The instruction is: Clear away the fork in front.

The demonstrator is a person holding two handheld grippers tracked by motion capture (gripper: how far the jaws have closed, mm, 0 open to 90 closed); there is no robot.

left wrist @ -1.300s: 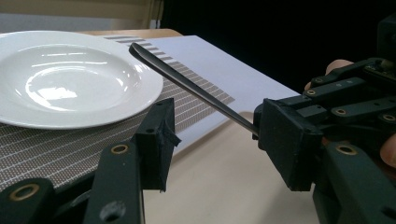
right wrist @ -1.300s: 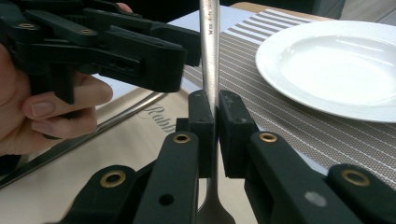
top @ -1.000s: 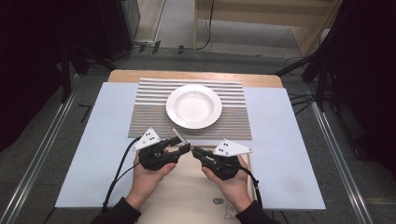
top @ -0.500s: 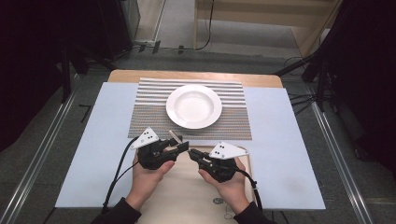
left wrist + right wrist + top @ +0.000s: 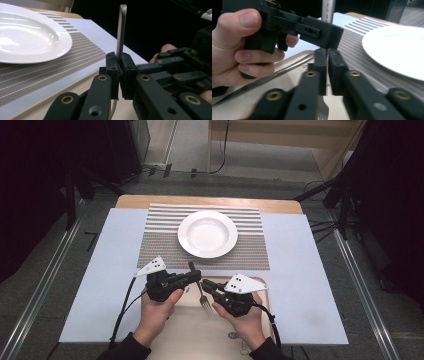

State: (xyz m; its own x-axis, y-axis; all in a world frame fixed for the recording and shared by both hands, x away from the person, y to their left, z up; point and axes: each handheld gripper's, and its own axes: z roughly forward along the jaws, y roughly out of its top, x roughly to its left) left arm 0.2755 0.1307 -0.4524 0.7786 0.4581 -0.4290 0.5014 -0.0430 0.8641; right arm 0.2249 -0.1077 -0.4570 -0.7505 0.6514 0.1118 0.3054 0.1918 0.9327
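**Both grippers clamped on the fork over the tray**

High view: your left gripper (image 5: 196,276) and right gripper (image 5: 206,283) meet nose to nose at the near edge of the table (image 5: 310,285). Both grip one fork (image 5: 200,292), which lies with its tines toward you and its handle toward the white plate (image 5: 208,234). The fork hangs above a beige tray (image 5: 185,335). The plate sits on a striped placemat (image 5: 250,250), well apart from the grippers.

Left gripper view: your left gripper (image 5: 119,75) has just been closing, and its jaws now press on the fork's handle (image 5: 121,32), which rises straight up between them. The plate (image 5: 30,37) lies to the left on the placemat (image 5: 50,72). The other gripper's black links crowd the right side.

Right gripper view: your right gripper (image 5: 327,72) is pinched tight on the fork, whose tines (image 5: 322,110) show below the jaws. Your left hand (image 5: 239,47) holds its gripper just above. A knife (image 5: 269,76) lies on the tray (image 5: 294,58) beneath it.
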